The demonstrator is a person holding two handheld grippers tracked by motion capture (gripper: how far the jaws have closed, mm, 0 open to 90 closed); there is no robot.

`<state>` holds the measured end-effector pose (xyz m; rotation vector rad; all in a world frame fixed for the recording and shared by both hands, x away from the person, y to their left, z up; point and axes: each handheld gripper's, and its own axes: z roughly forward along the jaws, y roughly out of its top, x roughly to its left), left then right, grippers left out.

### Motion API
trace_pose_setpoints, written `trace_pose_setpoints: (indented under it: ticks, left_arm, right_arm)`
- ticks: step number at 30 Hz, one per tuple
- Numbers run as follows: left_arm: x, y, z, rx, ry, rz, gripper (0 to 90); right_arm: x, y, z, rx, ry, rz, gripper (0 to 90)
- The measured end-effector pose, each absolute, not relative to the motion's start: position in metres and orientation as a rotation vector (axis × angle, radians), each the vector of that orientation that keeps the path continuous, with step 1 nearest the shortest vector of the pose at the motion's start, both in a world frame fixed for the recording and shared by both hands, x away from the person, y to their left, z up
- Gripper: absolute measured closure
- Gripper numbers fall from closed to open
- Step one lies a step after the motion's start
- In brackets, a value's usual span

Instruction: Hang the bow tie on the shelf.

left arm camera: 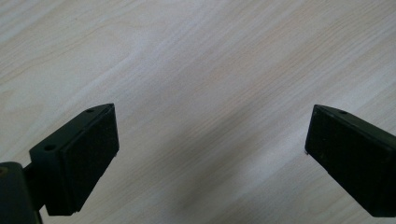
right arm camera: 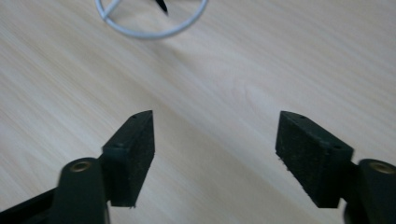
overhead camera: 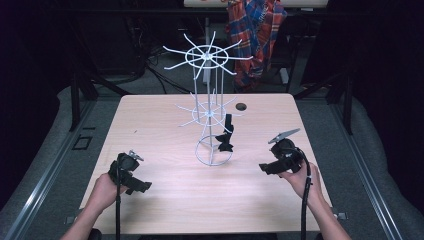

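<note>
White wire display stand [overhead camera: 209,107] with two tiers of radiating hooks, upright at mid-tabletop on a ring base [overhead camera: 213,151]; small black strap-like item [overhead camera: 226,135] hanging from a lower-tier hook on the stand's right side, long axis roughly vertical, lower end just above the ring base. Light wood tabletop [overhead camera: 165,195] otherwise bare near the hands. Right gripper [overhead camera: 266,168] held near the right edge, fingers [right arm camera: 133,154] released and spread with nothing but bare wood grain between them; ring base [right arm camera: 150,21] visible ahead and to the upper left in the right gripper view, well apart from the fingertips. Left gripper [overhead camera: 142,186] low at the near left, fingers [left arm camera: 91,158] likewise released and wide, pointed down at bare tabletop. Key relation: black item lying ahead and to the left of the right fingers, on the stand's side facing that hand; right hand judged the nearer, left hand farther and across the ring base. Containers: none on the tabletop; lower-tier hook carrying the single black item, upper tier apparently without load. Plaid cloth [overhead camera: 257,30] hanging beyond the far edge, off the tabletop.
</note>
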<state>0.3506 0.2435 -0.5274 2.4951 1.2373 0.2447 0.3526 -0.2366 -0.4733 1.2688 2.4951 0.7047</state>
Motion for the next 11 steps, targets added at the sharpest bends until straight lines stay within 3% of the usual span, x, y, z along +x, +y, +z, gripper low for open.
trace_pose_setpoints:
  ticks: [11]
  left_arm:
    - [0.352, 0.241, -0.528, 2.505, 1.248, 0.249, 2.8]
  right_arm:
    - [0.359, -0.255, -0.498, 1.321, 2.549, 0.508, 18.0]
